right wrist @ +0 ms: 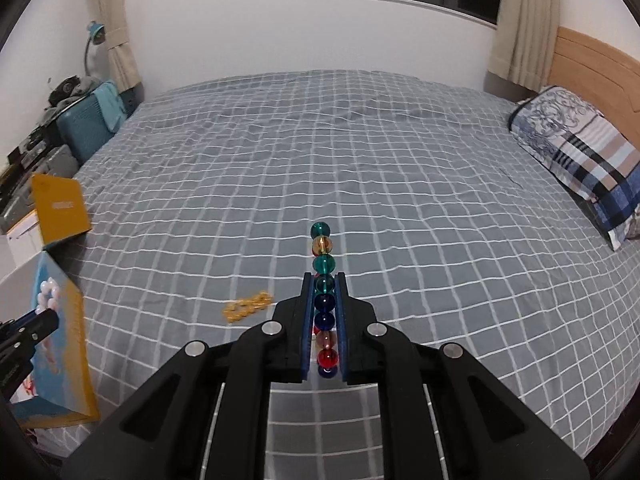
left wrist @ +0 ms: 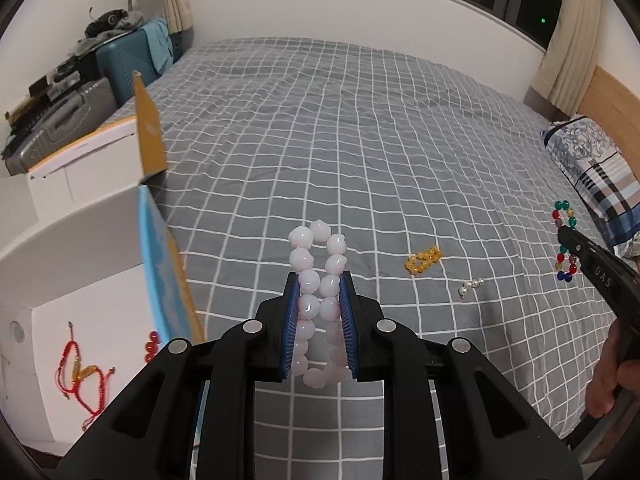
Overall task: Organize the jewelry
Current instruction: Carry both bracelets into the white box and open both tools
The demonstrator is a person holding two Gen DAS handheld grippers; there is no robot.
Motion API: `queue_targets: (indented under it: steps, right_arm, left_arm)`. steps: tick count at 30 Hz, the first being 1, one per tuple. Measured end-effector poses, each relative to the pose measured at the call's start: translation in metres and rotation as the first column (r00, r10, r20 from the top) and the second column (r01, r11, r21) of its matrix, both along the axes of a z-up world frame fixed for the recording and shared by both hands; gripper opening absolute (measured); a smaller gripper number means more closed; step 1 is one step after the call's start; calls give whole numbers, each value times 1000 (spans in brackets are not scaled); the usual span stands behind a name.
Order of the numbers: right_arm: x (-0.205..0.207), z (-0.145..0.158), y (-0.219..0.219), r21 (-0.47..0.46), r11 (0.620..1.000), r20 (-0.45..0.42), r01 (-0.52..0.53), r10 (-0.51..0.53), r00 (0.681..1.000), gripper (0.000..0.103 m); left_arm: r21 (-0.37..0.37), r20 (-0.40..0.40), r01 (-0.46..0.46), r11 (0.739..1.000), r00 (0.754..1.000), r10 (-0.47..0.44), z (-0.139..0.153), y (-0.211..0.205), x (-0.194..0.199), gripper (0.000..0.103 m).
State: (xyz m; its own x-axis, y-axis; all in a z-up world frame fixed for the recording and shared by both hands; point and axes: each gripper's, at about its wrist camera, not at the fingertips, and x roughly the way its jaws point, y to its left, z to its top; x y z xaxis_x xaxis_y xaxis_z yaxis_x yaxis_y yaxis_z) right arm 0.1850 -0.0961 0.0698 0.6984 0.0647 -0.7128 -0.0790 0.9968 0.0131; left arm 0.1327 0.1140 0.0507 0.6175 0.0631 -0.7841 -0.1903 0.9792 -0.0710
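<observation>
Bed point(left wrist: 360, 128) carries loose yellow bead bracelet point(left wrist: 423, 261) and pearl piece point(left wrist: 471, 286). Open box point(left wrist: 80, 264) sits left. Left claw point(left wrist: 319, 300) clamps pink bead bracelet point(left wrist: 316, 280); right claw point(right wrist: 324, 312) clamps multicolour bead bracelet point(right wrist: 322, 276). Mid-transport; next likely drop both into box.

Grey checked bed point(left wrist: 360, 128): yellow bead bracelet point(left wrist: 423, 260), pearl string point(left wrist: 471, 286), pillow point(right wrist: 580, 156).

Glossy glass-like multicoloured bracelet point(right wrist: 323, 280); matt checked cloth bedsheet point(right wrist: 360, 152).
</observation>
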Motion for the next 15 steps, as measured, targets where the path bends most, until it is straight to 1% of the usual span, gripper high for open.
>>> queue_targets:
  steps: [6, 15]
  right_arm:
    - [-14, 15, 43, -7, 998, 17, -59, 60, 998, 9]
    - [-33, 29, 112, 4, 988, 32, -154, 154, 988, 9]
  left_arm:
    - [5, 11, -40, 999, 999, 40, 12, 25, -19, 20]
    - [7, 36, -129, 992, 991, 129, 31, 79, -52, 20]
